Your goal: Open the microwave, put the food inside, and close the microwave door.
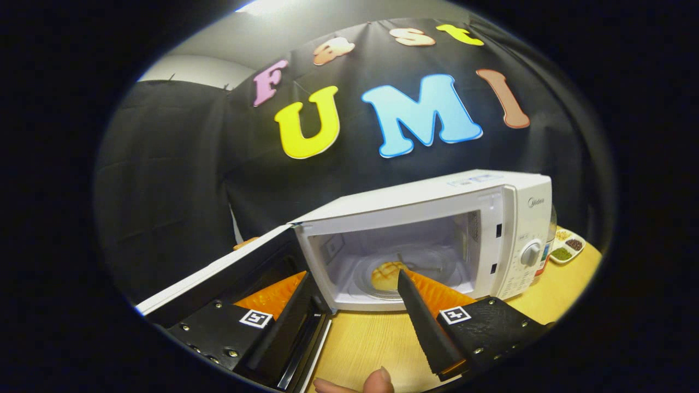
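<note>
The right finger [423, 322] of the gripper [349, 284] covers the right part of the bun [385, 274] on the turntable inside the microwave [415, 207]. The left finger [281, 327] hides the inner face of the open door [218, 273]. The microwave conceals most of a bottle [548, 240] behind its control panel. The sectioned dish [568, 248] near the desk's [371, 344] far right corner holds contents too small to identify. A person's fingertips [377, 381] are cut off at the desk's near edge.

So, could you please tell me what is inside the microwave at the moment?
Inside the open microwave, a bread bun sits on the glass turntable. The open gripper is just outside; one finger covers the bun's near edge and part of the plate.
</note>
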`<state>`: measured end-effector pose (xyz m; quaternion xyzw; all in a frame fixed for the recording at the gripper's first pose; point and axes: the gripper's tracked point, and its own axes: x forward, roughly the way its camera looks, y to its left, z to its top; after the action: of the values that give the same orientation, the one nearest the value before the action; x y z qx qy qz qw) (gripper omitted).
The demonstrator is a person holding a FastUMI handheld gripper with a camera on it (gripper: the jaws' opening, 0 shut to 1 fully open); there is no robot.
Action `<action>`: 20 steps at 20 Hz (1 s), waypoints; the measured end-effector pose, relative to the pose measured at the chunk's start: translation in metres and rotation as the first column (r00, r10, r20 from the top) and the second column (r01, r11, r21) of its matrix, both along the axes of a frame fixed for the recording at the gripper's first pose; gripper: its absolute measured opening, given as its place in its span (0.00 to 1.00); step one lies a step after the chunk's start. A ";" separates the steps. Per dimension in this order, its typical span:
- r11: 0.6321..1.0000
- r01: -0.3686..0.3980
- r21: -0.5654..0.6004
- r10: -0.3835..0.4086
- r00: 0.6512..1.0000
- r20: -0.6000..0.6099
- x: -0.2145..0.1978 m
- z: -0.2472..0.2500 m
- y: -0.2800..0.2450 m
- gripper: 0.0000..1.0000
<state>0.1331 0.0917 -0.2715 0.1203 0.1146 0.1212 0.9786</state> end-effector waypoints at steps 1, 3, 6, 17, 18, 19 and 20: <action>1.000 -0.026 -0.011 0.026 0.999 0.026 -0.018 0.011 0.003 0.96; 0.996 -0.092 -0.006 0.092 0.993 0.069 -0.058 0.031 0.013 0.96; 0.973 -0.228 0.030 0.221 0.963 0.156 -0.122 0.063 0.042 0.96; 0.883 -0.454 -0.119 0.467 0.824 0.319 -0.233 0.064 0.167 0.96; 0.887 -0.449 -0.107 0.459 0.831 0.315 -0.232 0.058 0.173 0.95; 0.892 -0.443 -0.090 0.448 0.841 0.304 -0.228 0.049 0.180 0.92; 0.896 -0.437 -0.084 0.442 0.852 0.281 -0.226 0.039 0.184 0.91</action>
<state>-0.0925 0.2755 -0.2322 0.0632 -0.0059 0.3568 0.9320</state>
